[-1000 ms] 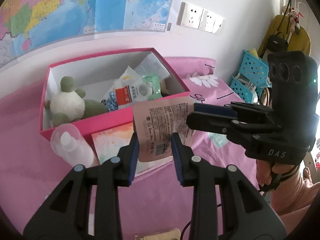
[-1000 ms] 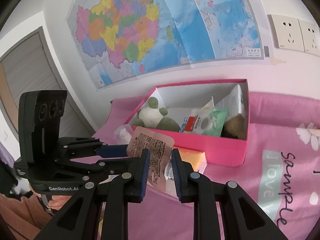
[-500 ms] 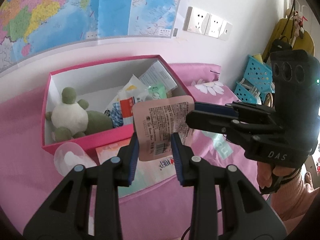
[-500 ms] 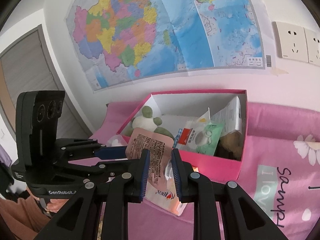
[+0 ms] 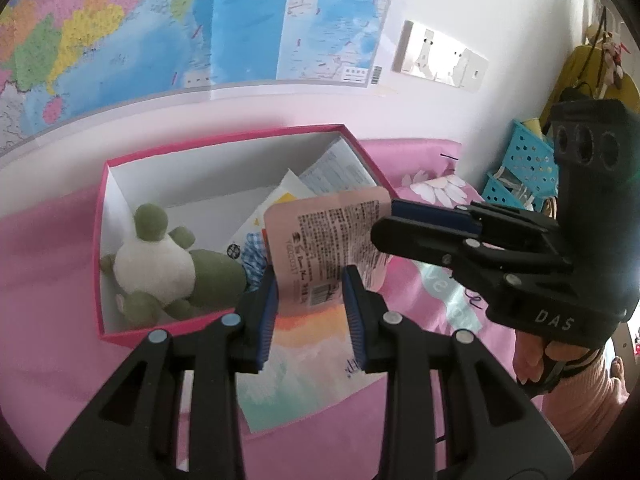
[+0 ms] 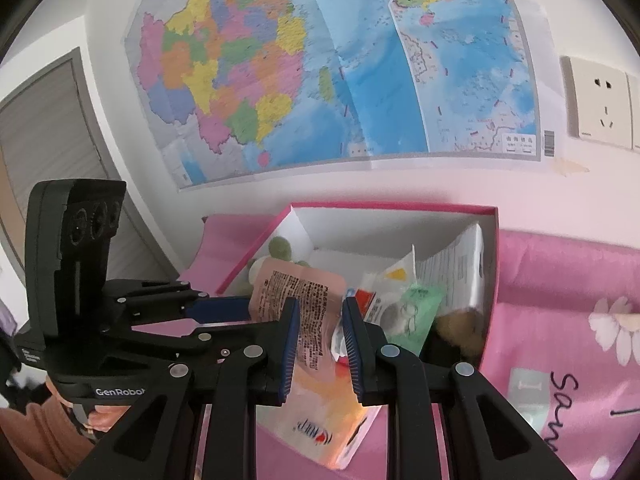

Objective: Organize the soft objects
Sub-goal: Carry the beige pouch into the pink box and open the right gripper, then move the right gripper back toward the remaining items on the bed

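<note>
Holding pink packet (image 5: 326, 240) jointly — left tongs (image 5: 310, 312), right tongs (image 6: 320, 340) clamped; packet hides box (image 5: 102, 240) contents.

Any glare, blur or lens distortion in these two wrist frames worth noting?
Left wrist: strong fisheye bending, dark vignette corners, blown-out glare at the right edge, pink packet text soft. Right wrist: the same bending curves the wall map; even light, no glare; pink box fairly sharp.
</note>
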{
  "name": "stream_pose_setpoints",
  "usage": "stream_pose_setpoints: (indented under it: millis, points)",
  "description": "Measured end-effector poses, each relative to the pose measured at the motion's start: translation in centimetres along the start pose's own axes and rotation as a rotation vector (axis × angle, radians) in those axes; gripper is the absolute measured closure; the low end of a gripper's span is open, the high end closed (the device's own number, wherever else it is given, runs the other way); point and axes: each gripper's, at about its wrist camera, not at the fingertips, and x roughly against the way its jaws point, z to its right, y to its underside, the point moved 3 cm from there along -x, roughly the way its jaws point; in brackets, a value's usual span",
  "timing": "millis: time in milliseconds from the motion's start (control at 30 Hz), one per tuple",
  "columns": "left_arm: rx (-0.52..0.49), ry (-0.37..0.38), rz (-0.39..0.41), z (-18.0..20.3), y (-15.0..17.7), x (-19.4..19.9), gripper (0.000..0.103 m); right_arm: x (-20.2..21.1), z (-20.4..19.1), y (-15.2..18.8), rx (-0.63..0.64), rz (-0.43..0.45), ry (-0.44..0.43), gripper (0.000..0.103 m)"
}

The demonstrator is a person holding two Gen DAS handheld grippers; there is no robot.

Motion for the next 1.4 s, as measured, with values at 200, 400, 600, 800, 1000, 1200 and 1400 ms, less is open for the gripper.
stream_pose_setpoints:
  millis: [200,400,600,800,1000,1200,1400]
  points:
    - [0.025,-0.011,-0.031,-1.0,-0.9,-1.5,0.069,-1.5,0.6,-1.3,-0.001,-0.002,0.011,0.081]
    - [0.049,-0.028,-0.058,-2.0,-1.3,-3.0,0.069,-3.0,1.3,-1.8,-0.017,-0.015,0.017,0.081]
    - [0.072,-0.065,-0.092,-3.0,-1.3,-4.7,0.069,-5.1,2.1,-1.5,-0.036,-0.051,0.025,0.081]
    - [0.089,-0.105,-0.086,-3.8,-1.3,-4.8,0.069,-6.7,2.6,-0.6,-0.055,-0.096,0.032,0.081]
    - [0.092,-0.148,-0.026,-4.1,-1.0,-2.5,0.069,-5.7,2.8,-0.3,-0.060,-0.083,0.049,0.080]
    - [0.027,-0.141,0.069,-3.0,1.0,2.2,0.063,-2.4,1.6,0.8,-0.050,-0.061,0.005,0.077]
    - [-0.029,-0.079,0.112,-1.4,5.0,6.4,0.055,1.8,-0.8,3.3,-0.037,-0.057,-0.094,0.066]
